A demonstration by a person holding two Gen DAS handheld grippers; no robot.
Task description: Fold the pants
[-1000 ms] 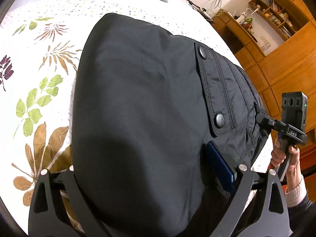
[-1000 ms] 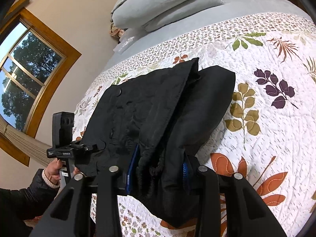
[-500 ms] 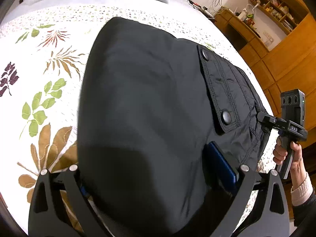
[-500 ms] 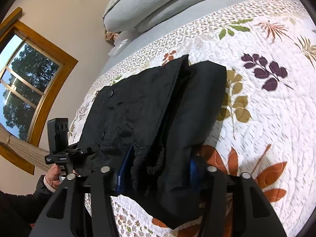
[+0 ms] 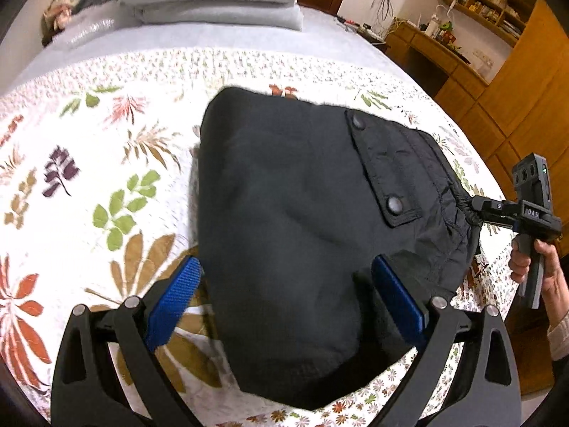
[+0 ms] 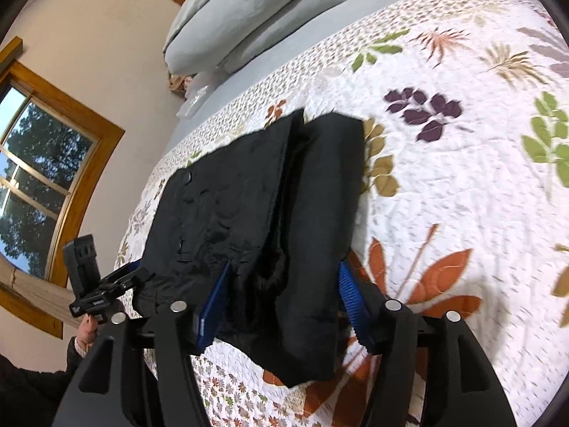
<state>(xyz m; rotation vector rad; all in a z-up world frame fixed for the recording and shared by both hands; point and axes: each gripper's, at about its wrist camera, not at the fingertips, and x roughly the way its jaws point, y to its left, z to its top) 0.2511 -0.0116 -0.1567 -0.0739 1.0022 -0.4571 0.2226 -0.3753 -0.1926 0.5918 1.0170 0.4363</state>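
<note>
**Desk:** Where were the pants?

**Photographer:** The black pants [image 5: 295, 235] lay folded into a thick bundle on the leaf-patterned quilt [image 5: 106, 163] of a bed, near its foot edge, a snap-buttoned pocket flap [image 5: 377, 167] facing up.

**Desk:** And the left claw?

**Photographer:** The left claw [image 5: 288, 295] was spread wide, its blue pads [image 5: 174, 299] set on either side of the bundle's near end, apart from the cloth and gripping nothing.

**Desk:** The right one?

**Photographer:** From its own camera the right claw [image 6: 281, 302] also stood wide, the pads flanking the bundle's end. In the left view its tip [image 5: 478, 210] met the gathered waistband; whether it pinched the fabric I could not tell.

**Desk:** Background?

**Photographer:** Grey pillows [image 6: 242, 10] at the headboard, a wood-framed window [image 6: 39, 192].
</note>
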